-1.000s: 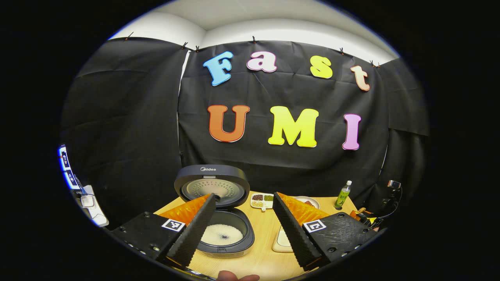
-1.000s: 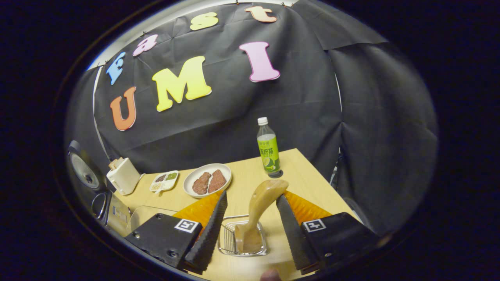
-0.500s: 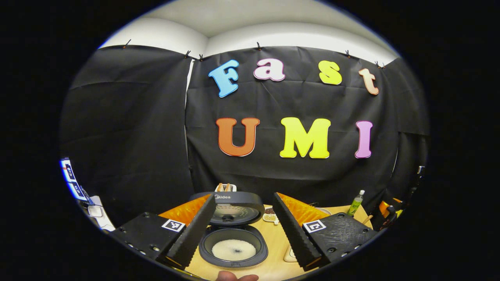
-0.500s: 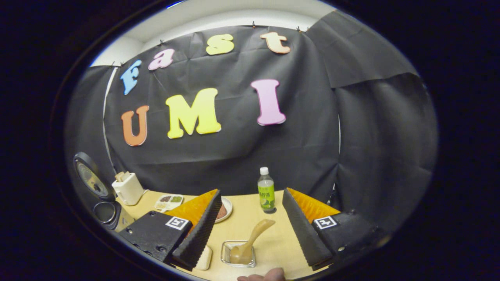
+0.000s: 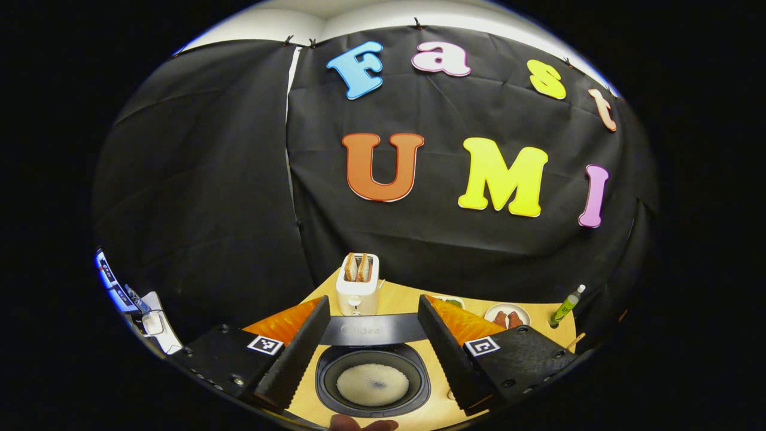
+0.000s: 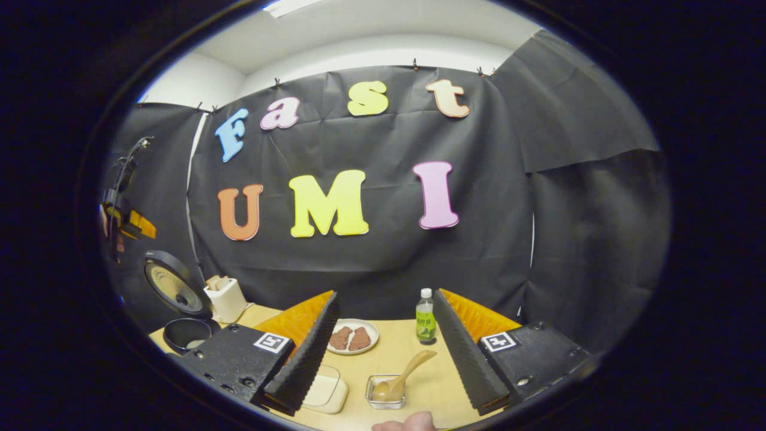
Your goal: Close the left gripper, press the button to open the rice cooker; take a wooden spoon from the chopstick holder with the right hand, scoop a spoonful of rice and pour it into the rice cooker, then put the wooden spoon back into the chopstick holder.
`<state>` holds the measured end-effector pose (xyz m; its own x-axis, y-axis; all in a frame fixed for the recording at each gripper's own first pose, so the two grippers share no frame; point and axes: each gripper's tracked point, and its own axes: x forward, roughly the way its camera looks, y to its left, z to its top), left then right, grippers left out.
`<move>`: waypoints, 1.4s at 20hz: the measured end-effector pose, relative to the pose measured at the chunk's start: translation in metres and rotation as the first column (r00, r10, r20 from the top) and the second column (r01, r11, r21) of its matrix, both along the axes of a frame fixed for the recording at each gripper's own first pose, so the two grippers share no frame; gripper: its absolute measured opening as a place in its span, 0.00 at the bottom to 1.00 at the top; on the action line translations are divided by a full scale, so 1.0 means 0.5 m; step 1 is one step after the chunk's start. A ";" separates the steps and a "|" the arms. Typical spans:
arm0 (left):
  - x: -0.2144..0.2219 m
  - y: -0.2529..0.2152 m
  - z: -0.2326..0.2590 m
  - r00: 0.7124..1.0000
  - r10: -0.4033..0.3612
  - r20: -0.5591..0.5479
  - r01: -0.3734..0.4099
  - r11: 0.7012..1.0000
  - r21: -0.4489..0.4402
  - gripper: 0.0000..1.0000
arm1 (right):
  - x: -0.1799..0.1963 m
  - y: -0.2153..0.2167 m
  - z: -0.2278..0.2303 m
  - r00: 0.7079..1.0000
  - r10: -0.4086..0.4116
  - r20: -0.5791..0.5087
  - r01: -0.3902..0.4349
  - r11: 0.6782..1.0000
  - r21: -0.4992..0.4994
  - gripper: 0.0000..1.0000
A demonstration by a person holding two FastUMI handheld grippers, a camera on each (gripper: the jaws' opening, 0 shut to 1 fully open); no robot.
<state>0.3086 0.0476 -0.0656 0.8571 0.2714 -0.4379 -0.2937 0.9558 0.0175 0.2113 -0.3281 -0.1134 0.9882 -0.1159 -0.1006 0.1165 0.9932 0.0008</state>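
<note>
The rice cooker (image 5: 413, 364) stands wide, its lid (image 5: 371, 329) raised and white rice in the pot. My left gripper (image 5: 373, 308) hovers open above its near side, with nothing between the fingers. In the right gripper view the wooden spoon (image 6: 404, 376) leans in the wire chopstick holder (image 6: 383, 402), bowl down and handle up to the right. My right gripper (image 6: 386, 297) is open and well back from the spoon. A shallow box of rice (image 6: 326, 390) sits left of the holder. The cooker (image 6: 185, 333) is far left there, with the left gripper (image 6: 122, 221) above it.
A white toaster (image 5: 358, 292) with toast stands behind the cooker lid. A plate of meat (image 6: 353, 337) and a green bottle (image 6: 425, 316) are at the back of the wooden table (image 6: 431, 383). A person's fingertip (image 6: 407, 424) shows at the bottom edge.
My right gripper has drawn back and up from the spoon, which stays in the holder. The left gripper has risen and moved over the cooker, so the toaster now shows behind the lid.
</note>
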 end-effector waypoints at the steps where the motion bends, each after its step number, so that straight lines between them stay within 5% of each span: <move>1: 0.011 0.005 -0.008 1.000 0.004 -0.014 -0.005 1.000 -0.013 0.95 | -0.011 0.002 0.005 1.000 -0.002 0.003 0.002 1.000 -0.005 0.99; 10: 0.007 0.010 -0.098 0.991 0.017 -0.132 -0.032 0.993 -0.116 0.97 | -0.032 0.034 0.014 1.000 0.012 0.003 -0.012 1.000 0.006 1.00; 18: -0.135 -0.052 -0.217 0.973 0.025 -0.229 -0.075 0.974 -0.212 0.97 | -0.024 0.086 0.008 0.990 0.142 -0.009 -0.142 0.990 0.021 0.99; 28: -0.241 -0.092 -0.398 0.929 -0.009 -0.370 -0.113 0.945 -0.307 0.96 | -0.078 0.085 -0.008 0.990 0.135 -0.052 -0.134 0.991 0.015 0.99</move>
<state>0.1882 0.0018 -0.2648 0.6109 0.1051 -0.7847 -0.3745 0.9116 -0.1694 0.1726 -0.2856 -0.1175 0.9880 0.0193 -0.1533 -0.0180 0.9998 0.0100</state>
